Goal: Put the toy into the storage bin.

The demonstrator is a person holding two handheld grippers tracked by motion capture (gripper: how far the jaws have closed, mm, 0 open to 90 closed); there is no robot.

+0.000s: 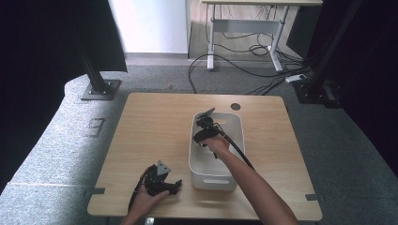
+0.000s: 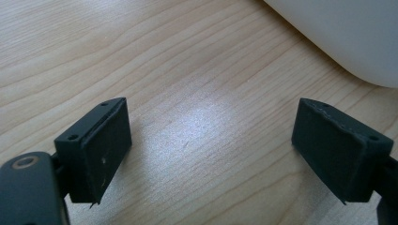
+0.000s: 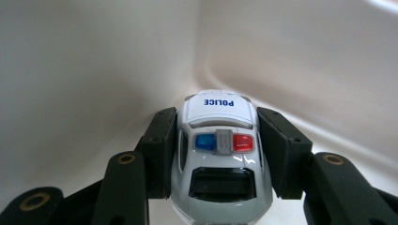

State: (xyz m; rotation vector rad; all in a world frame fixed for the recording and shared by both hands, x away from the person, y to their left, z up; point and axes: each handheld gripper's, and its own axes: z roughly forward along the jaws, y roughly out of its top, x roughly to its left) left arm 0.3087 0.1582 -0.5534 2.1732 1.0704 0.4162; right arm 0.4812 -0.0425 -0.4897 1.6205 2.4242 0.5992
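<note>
Police car (image 3: pixel 219 159) clamped between right hand-held gripper's (image 3: pixel 219 154) jaws.

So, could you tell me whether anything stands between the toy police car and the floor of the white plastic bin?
Nothing visible: the right gripper grips the white toy police car inside the white plastic bin, whose bare walls surround it.

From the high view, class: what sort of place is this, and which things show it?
Probably a lab or recording room, not a home: a lone wooden table on grey carpet, black frame posts bolted to floor plates, and loose cables under a desk behind.
</note>
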